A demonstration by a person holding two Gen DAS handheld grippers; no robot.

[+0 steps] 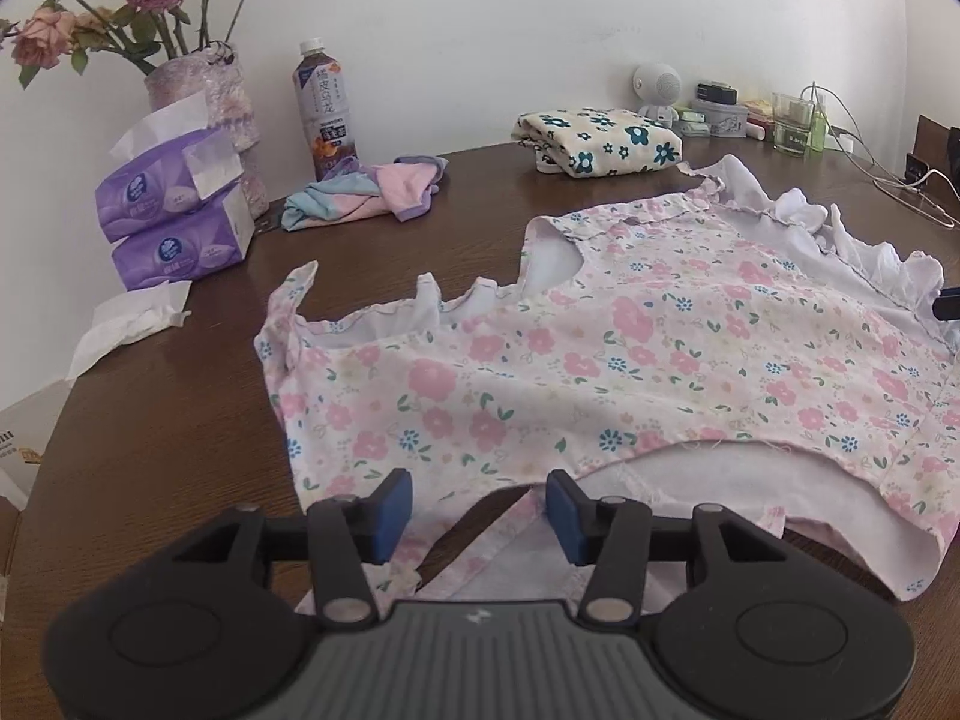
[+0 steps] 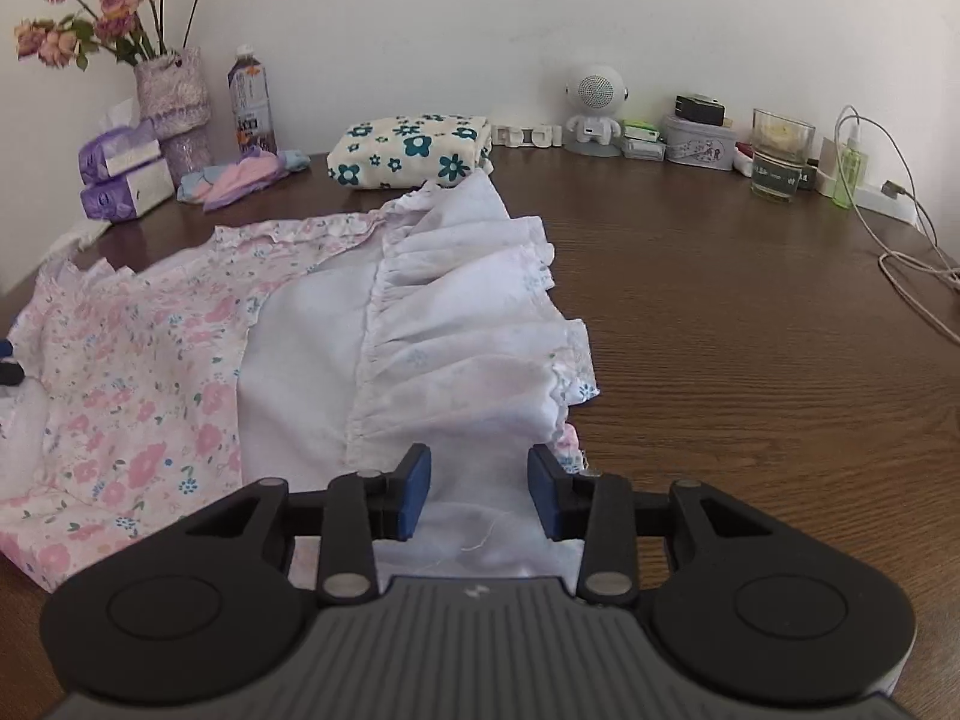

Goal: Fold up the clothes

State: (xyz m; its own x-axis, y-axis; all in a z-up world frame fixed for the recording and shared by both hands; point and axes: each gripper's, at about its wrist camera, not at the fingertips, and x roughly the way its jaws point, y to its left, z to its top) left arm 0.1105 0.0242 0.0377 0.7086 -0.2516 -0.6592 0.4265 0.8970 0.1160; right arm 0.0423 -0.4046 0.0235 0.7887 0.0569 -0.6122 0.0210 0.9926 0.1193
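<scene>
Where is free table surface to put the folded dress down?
Bare table lies right of the pink floral dress, up to the white cable. A smaller bare strip lies between the dress and the tissue packs. The back edge by the wall is crowded.

A: Both views bright, soft daylight, hardly any shadows on the desk (image 2: 720, 330).
B: Yeah, fisheye bends the edges, corners go dark, far stuff's a bit soft.
</scene>
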